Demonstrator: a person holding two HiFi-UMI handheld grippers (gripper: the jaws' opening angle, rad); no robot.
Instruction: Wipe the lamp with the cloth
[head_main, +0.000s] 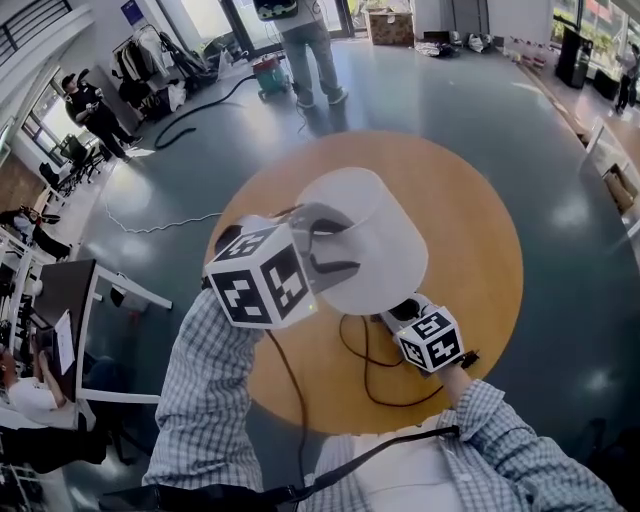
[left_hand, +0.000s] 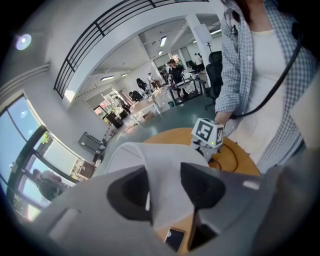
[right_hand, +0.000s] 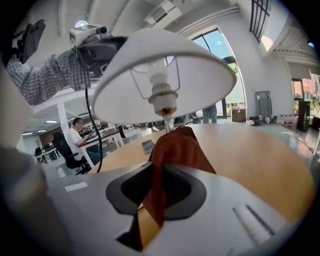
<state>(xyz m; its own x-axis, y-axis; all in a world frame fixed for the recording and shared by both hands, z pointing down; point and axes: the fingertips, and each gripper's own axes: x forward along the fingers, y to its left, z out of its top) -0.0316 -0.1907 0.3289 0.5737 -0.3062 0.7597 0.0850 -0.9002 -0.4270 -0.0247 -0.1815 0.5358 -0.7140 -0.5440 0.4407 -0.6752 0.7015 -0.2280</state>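
Over the middle of a round wooden tabletop (head_main: 480, 250), a person works on a white-shaded lamp (head_main: 385, 230) with a gripper in each hand. The left gripper (head_main: 350, 245) reaches in from the person's left and is clamped on the shade (left_hand: 165, 165): one jaw sits inside the rim and the other outside, and the white wall is pinched between the dark pads. The right gripper (head_main: 405, 310) comes in low from the near edge of the tabletop, its tip tucked beneath the shade's near rim. Its jaws are closed on a rust-red cloth (right_hand: 177, 150). The cloth bunches up ahead of the jaws and a fold trails down between them.

From the right gripper view, the lamp stands directly ahead of and above the cloth. Its thin metal stem (right_hand: 169, 122) runs upright, which sets the lamp's long axis vertical. The wide mouth of the shade faces down toward the tabletop and the bulb socket (right_hand: 162, 95) shows inside it. The bunched cloth hides the stem's lower part, so whether the two touch cannot be told.

A dark cable (head_main: 370, 385) loops across the wood toward the near edge. A flat dark phone-like object (right_hand: 148, 146) lies on the wood beyond the lamp in the right gripper view
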